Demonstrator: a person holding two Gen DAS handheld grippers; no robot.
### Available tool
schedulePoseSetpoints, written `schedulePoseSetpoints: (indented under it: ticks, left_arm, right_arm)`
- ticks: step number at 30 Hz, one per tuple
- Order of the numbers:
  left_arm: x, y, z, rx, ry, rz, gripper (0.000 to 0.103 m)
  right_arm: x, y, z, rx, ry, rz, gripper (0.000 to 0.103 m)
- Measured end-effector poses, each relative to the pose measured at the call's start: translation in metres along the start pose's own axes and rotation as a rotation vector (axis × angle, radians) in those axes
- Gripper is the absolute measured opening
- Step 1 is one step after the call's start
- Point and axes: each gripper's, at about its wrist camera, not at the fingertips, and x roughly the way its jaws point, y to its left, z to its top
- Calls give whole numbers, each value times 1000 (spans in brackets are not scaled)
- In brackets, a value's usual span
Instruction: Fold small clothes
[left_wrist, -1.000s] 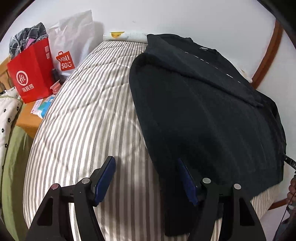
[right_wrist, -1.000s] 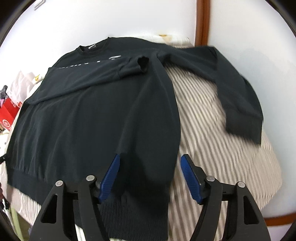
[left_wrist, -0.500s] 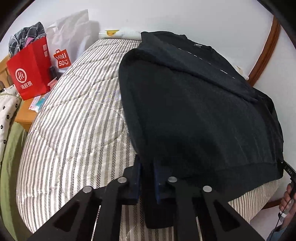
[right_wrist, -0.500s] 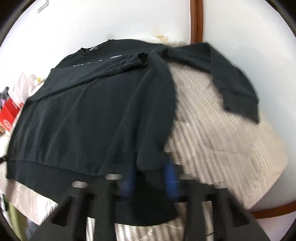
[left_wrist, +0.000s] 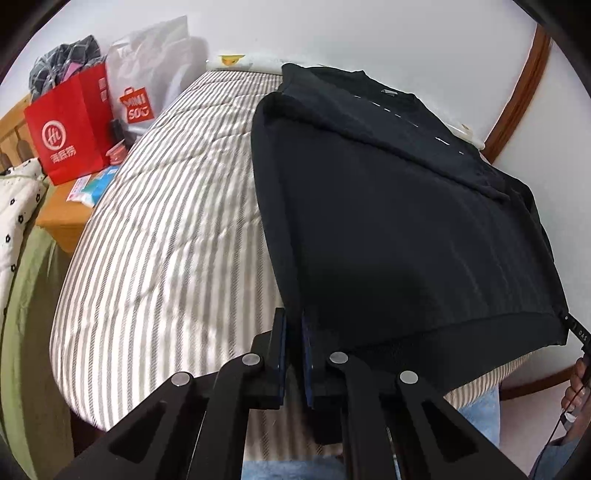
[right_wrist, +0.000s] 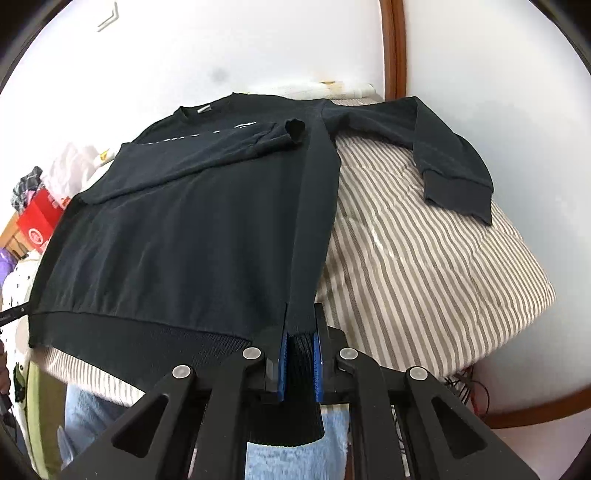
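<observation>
the matt black knit sweatshirt (right_wrist: 192, 236) has a ribbed hem. beyond the tongs lies striped quilted cloth bedding (left_wrist: 177, 229). a glossy red paper bag (left_wrist: 68, 133) stands far left.

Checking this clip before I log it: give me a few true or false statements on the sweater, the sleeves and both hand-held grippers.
1. The left hand-held gripper is shut on the sweater at its hem. True.
2. The right hand-held gripper is open and holds nothing. False: it is shut on the hem's other corner.
3. One sleeve lies folded across the chest. True.
4. The other sleeve is folded in too. False: it lies spread out on the striped bed.
5. The sweater is red. False: it is dark, near black.
</observation>
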Motion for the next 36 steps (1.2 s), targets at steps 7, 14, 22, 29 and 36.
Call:
schedulePoseSetpoints:
  ticks: [7, 14, 22, 29, 36]
  left_arm:
    - [-8, 4, 14, 0, -35, -6, 19]
    - [-3, 5, 58, 11, -84, 26, 49]
    - [21, 5, 118, 63, -115, 106, 57]
    - [61, 7, 157, 123, -105, 169, 57]
    - [97, 10, 174, 176, -83, 162, 57]
  right_arm:
    - [5, 7, 13, -36, 8, -48, 28]
    - [1, 61, 88, -142, -143, 14, 51]
    - [76, 171, 188, -203, -115, 175, 51]
    - [141, 265, 245, -305, -77, 229, 51]
    - [213, 345, 295, -383, -31, 307, 51]
